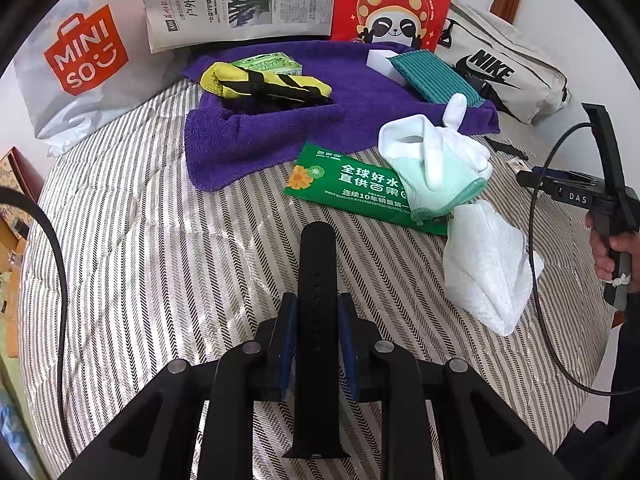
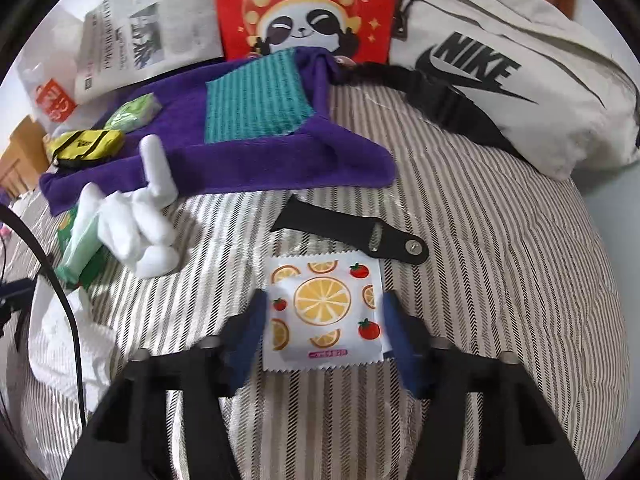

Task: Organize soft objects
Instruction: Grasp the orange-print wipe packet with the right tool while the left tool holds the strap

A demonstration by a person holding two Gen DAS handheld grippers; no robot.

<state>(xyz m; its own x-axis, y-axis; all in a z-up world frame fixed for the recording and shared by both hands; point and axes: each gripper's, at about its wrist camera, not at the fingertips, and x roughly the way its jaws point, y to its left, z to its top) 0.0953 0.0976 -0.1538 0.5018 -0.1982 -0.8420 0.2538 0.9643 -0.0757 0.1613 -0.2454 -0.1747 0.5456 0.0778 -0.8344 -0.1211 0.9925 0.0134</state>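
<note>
My left gripper [image 1: 318,300] is shut on a black watch strap [image 1: 318,256], which stands up between its blue pads above the striped bedding [image 1: 160,260]. My right gripper [image 2: 324,312] is open and straddles a white packet printed with oranges and tomatoes [image 2: 324,300]. The packet lies flat and uncrumpled, with a blurred pad at each side edge. Just beyond it lies a second black strap piece [image 2: 344,228]. A white and mint glove [image 1: 436,160] [image 2: 136,216] rests on a green packet [image 1: 360,184] beside a purple towel [image 1: 260,136] [image 2: 240,160].
A folded white cloth [image 1: 484,268] lies right of centre. On the towel sit a teal cloth [image 2: 260,96] and a yellow-black pouch [image 1: 264,84]. A Nike bag [image 2: 500,92], a red panda bag [image 2: 304,8], a newspaper [image 1: 240,0] and a Miniso bag [image 1: 84,56] line the back.
</note>
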